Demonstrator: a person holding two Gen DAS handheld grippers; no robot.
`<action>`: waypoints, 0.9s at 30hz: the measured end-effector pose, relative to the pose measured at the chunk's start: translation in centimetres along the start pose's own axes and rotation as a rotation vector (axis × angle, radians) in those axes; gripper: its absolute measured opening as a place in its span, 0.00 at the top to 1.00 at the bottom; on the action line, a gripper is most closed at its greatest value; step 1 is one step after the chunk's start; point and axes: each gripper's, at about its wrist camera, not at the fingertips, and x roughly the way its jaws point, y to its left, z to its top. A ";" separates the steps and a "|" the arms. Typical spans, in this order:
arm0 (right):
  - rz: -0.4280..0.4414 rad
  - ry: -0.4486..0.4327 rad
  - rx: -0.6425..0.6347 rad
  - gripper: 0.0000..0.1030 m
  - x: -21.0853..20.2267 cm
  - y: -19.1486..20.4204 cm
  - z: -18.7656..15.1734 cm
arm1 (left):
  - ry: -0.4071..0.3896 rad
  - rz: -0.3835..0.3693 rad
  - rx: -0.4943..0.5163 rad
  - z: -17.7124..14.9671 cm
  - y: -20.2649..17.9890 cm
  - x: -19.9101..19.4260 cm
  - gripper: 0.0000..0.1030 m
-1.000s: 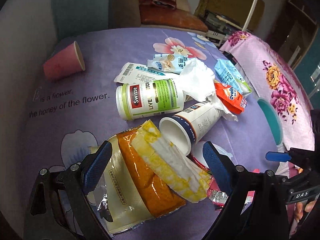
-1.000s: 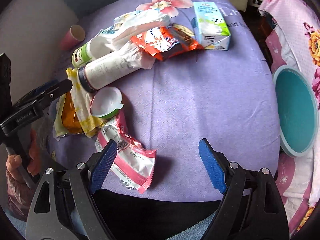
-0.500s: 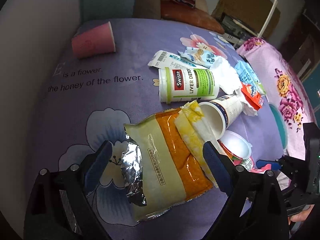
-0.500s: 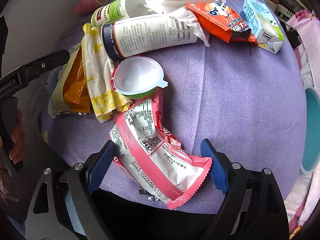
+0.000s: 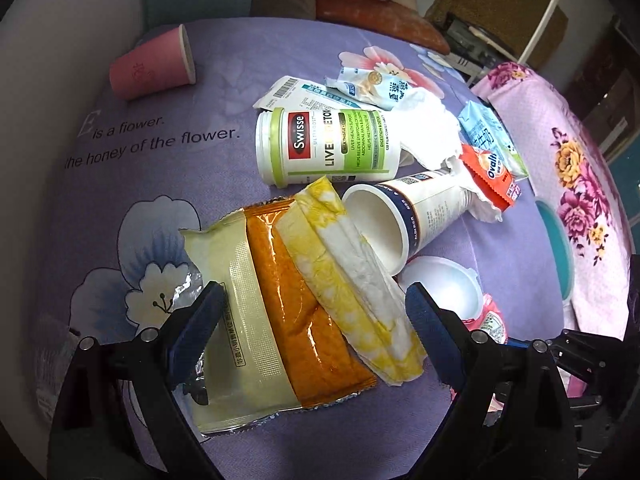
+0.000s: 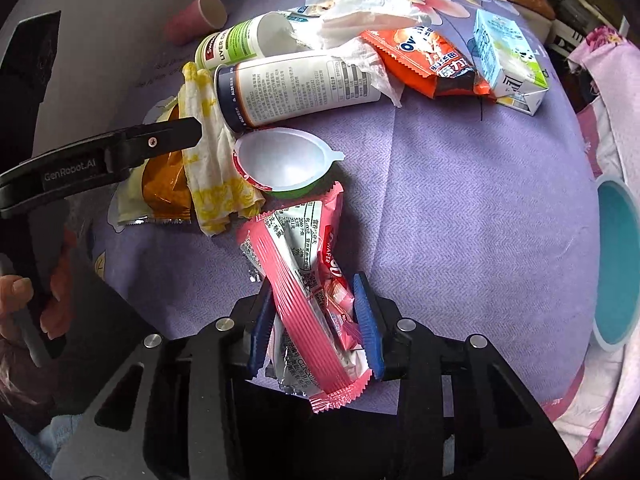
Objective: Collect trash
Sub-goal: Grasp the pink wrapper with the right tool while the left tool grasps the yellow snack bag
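Right gripper (image 6: 314, 320) clamped on pink wafer wrapper (image 6: 304, 280), near the table's front edge; bare purple cloth (image 6: 460, 200) open to its right, teal bin (image 6: 616, 264) beyond. Left gripper (image 5: 312, 320) spread wide, straddling orange snack bag (image 5: 280, 300) and yellow tissue (image 5: 352, 280); white cup (image 5: 400, 220) and Swisse bottle (image 5: 328, 144) crowd ahead.

I am holding my left gripper (image 5: 312, 312) low in its wrist view, jaws spread wide with one blue pad (image 5: 196, 320) at lower left and the other at lower right. My right gripper (image 6: 314, 312) is sitting at the bottom centre of its view, jaws pinched in on the pink wafer wrapper (image 6: 304, 280). My left hand (image 6: 24, 308) is showing at the left edge, gripping its handle.
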 end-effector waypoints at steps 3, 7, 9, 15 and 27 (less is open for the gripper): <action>0.030 -0.019 0.033 0.65 -1.3 -1.1 -0.3 | 0.011 0.023 -0.008 0.2 -0.4 0.6 0.20; 0.033 -0.051 0.062 0.65 -2.8 -2.6 -0.6 | 0.005 0.073 0.029 0.3 -1.5 1.3 0.33; 0.037 -0.063 0.087 0.65 -3.4 -3.5 -0.9 | -0.003 0.111 0.072 0.3 -2.4 1.4 0.36; 0.042 -0.103 0.139 0.65 -4.5 -5.1 -1.0 | -0.026 0.087 0.076 0.5 -1.9 0.0 0.35; 0.067 -0.099 0.148 0.64 -3.4 -5.4 0.0 | 0.040 0.081 -0.049 -1.1 3.2 -0.1 0.22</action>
